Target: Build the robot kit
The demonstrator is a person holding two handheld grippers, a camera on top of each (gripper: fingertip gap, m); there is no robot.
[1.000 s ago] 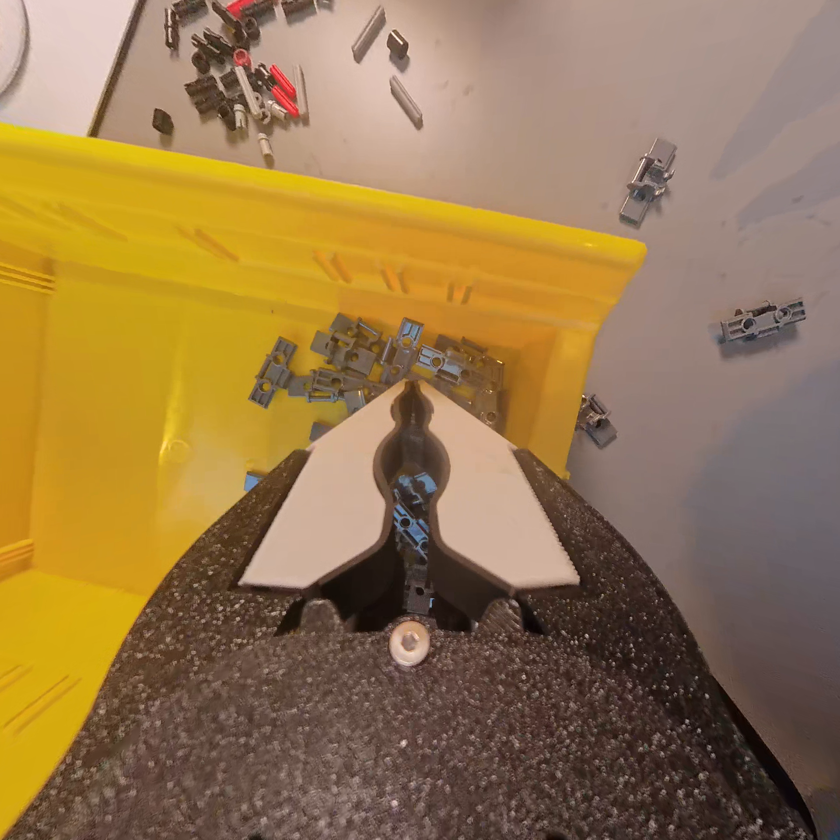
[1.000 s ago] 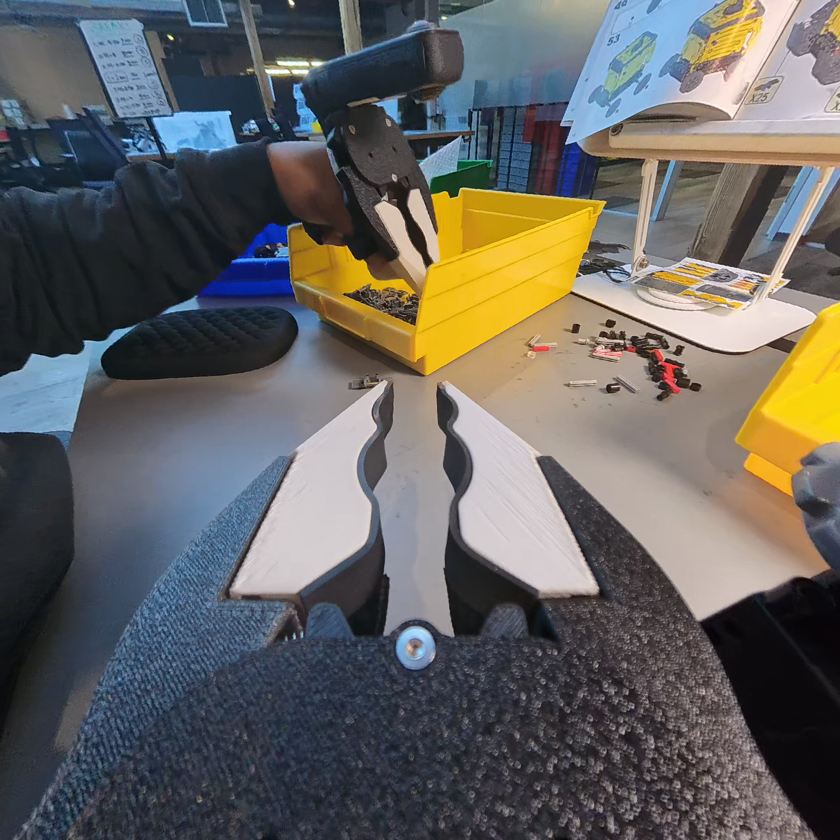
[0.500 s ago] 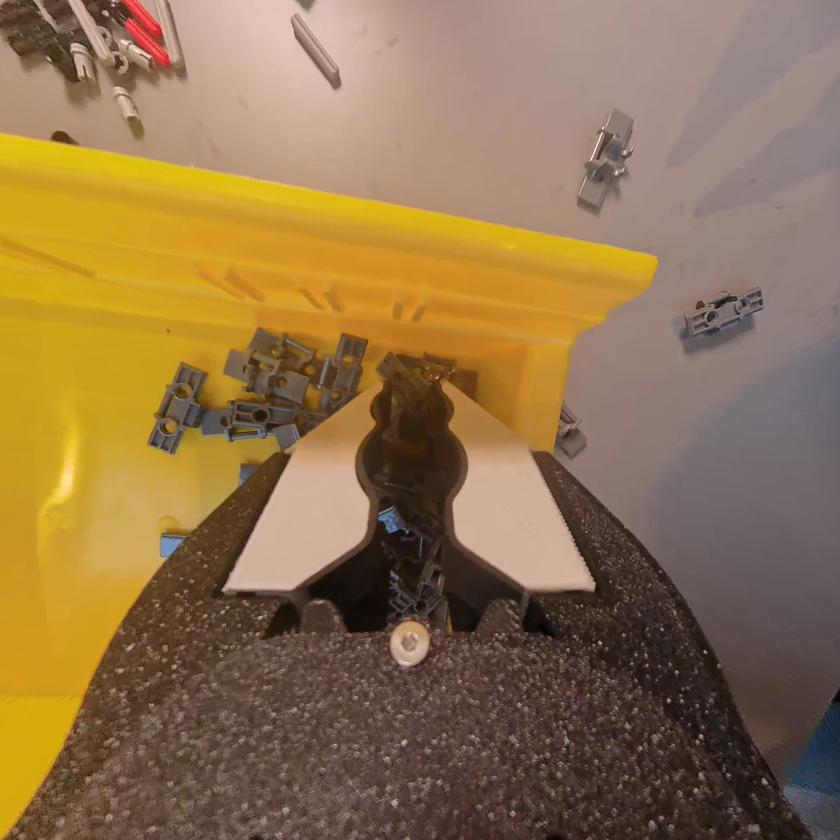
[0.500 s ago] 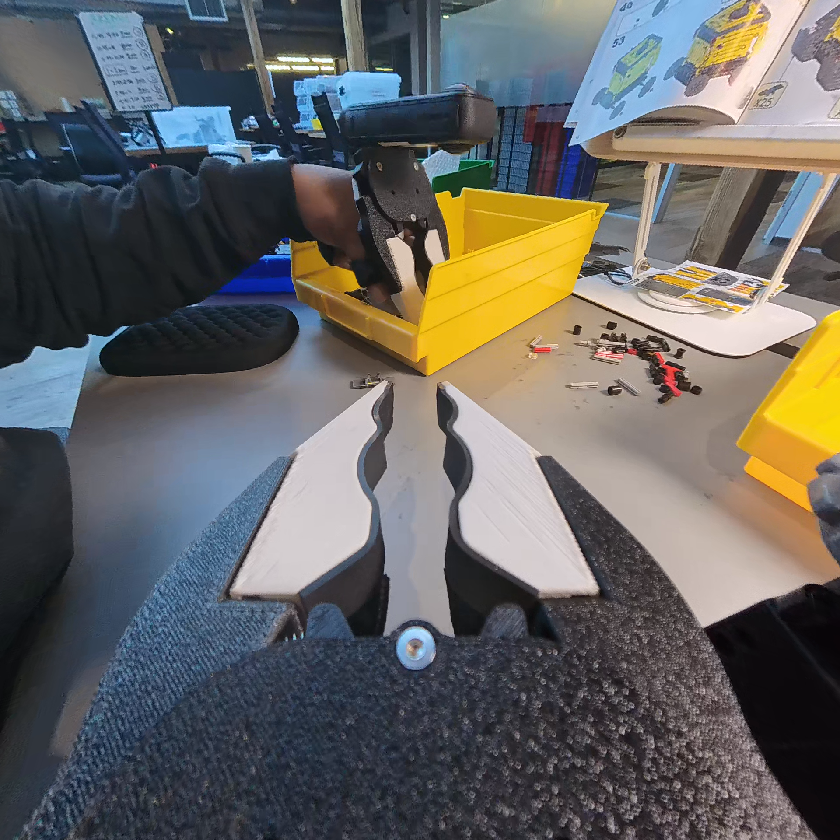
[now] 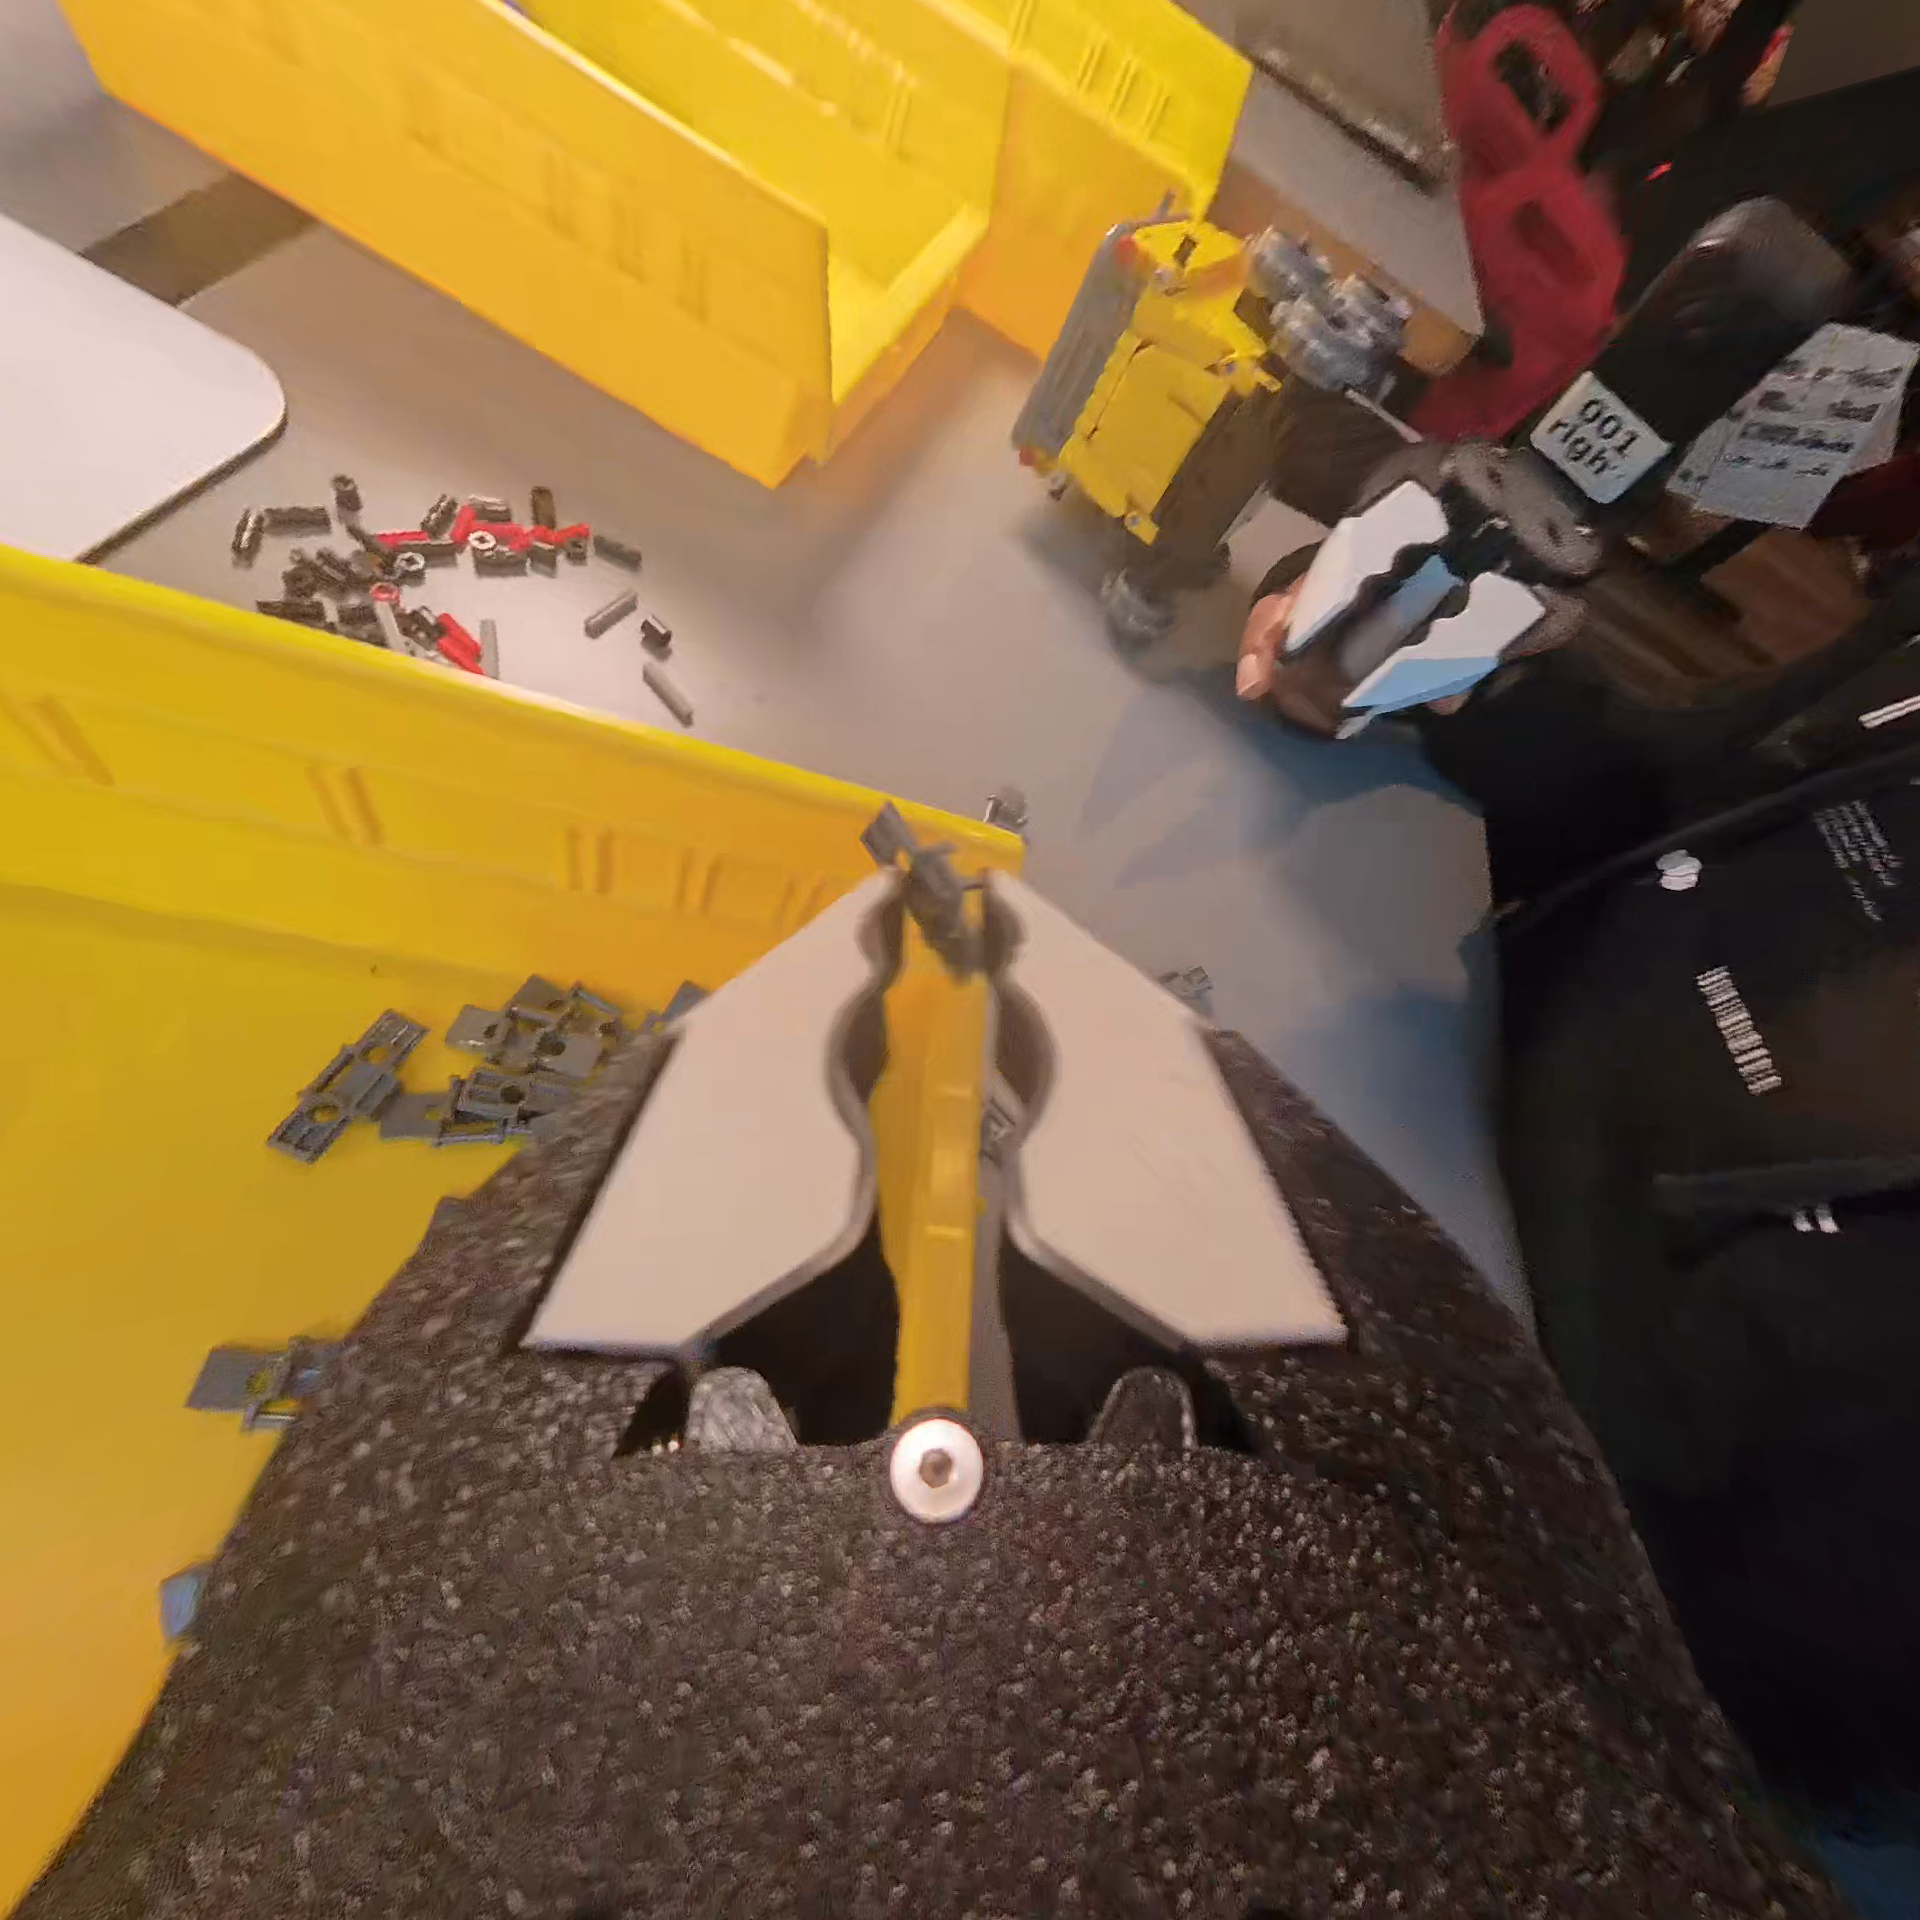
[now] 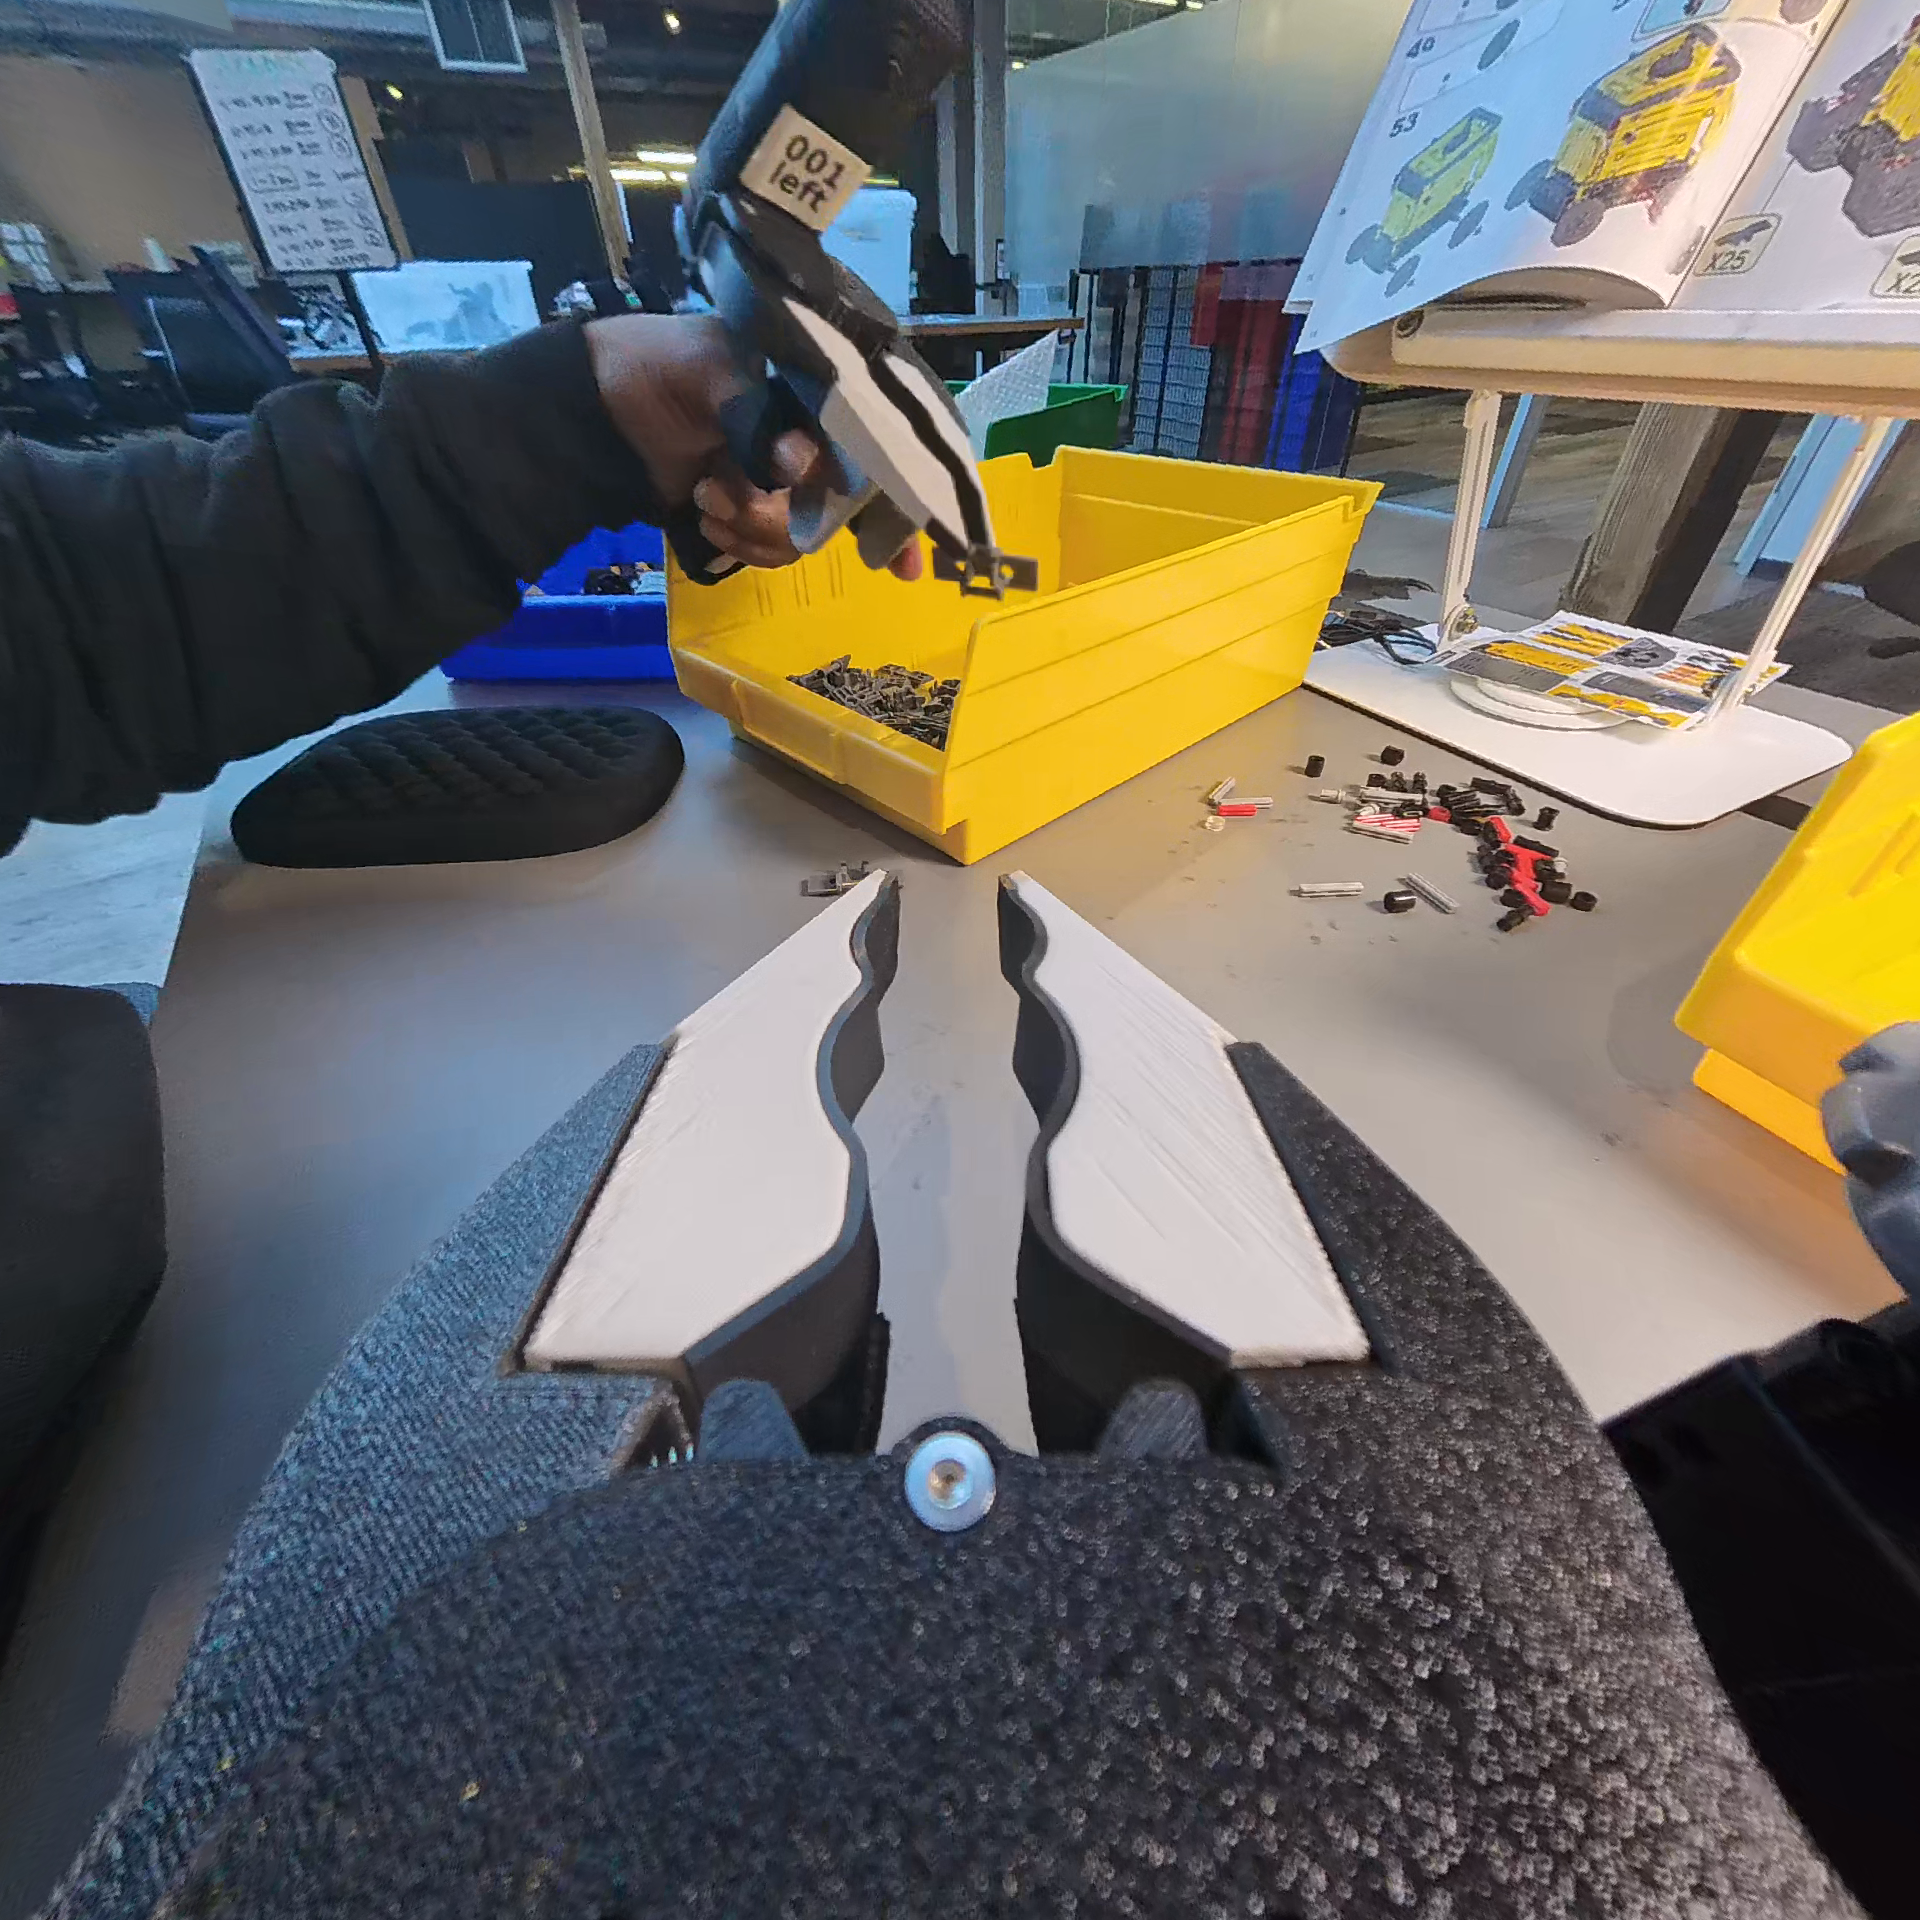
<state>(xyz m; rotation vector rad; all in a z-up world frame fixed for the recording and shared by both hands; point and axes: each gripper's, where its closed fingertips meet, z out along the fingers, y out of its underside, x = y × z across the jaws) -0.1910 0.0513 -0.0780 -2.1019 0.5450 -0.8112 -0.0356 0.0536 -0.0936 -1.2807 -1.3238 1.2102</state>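
Note:
My left gripper [image 5: 938, 899] is shut on a small grey flat plastic piece [image 5: 928, 883], pinched at its fingertips. It holds the piece above the corner of a yellow bin [image 5: 416, 831]. The right wrist view shows the same: the left gripper [image 6: 971, 556] is raised over the yellow bin [image 6: 1143, 665] with the grey piece [image 6: 992, 571] hanging from its tips. A pile of like grey pieces [image 5: 488, 1065] lies in the bin and also shows in the right wrist view [image 6: 883, 694]. My right gripper [image 6: 948, 883] is open and empty, low over the grey table [image 6: 1351, 1039]. It also shows in the left wrist view [image 5: 1392, 613].
Loose black, red and grey pins [image 6: 1455, 831] lie on the table right of the bin. One grey piece [image 6: 836, 881] lies by my right gripper's left tip. A black padded rest [image 6: 457, 779], a yellow brick vehicle [image 5: 1164, 384], more yellow bins [image 5: 623, 208] and a booklet stand [image 6: 1610, 343] stand around. The left gripper's tips are roughly 15 cm from the right gripper's.
My left gripper opened in the pile of grey pieces, closed on one and lifted it up out of the bin. My right gripper has stayed still and open.

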